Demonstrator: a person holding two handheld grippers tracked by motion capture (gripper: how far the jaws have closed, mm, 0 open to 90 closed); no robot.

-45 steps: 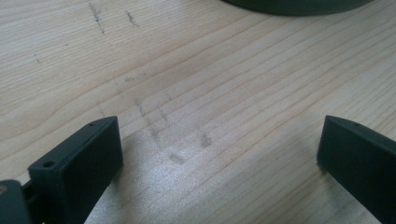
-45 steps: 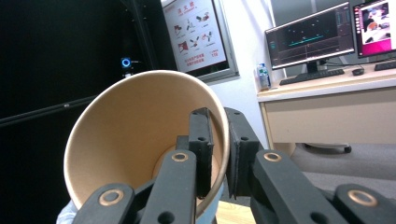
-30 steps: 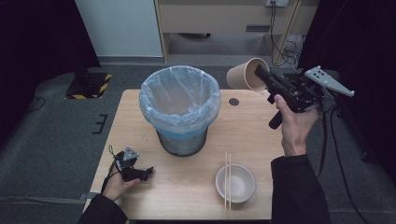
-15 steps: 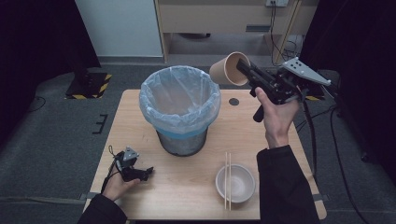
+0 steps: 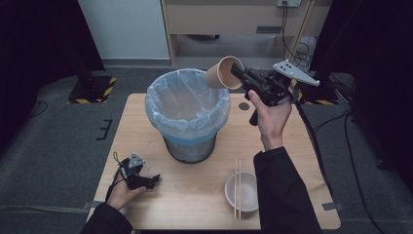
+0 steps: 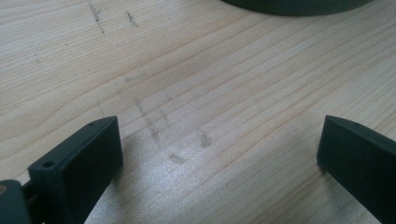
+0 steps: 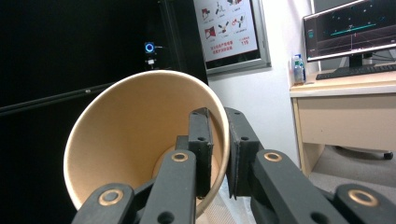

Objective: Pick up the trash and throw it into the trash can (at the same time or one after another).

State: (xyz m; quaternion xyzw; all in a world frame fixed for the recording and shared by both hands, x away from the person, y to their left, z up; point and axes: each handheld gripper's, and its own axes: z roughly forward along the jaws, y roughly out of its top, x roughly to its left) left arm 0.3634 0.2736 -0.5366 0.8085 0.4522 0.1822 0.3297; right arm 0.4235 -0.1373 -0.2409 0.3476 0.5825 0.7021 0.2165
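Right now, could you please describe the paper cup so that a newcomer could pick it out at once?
Start at the lined bin in the middle of the wooden table. Just beyond its far right rim, the right gripper holds a paper cup in the air, pinching its wall. Unlike the white bowl and chopsticks on the table, it is tan and tipped sideways.

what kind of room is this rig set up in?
Probably a lab or office test space, not a home. Black curtains flank the wooden table, hazard-striped stand feet sit on grey carpet, and the right gripper view shows a desk with a monitor and a wall poster.
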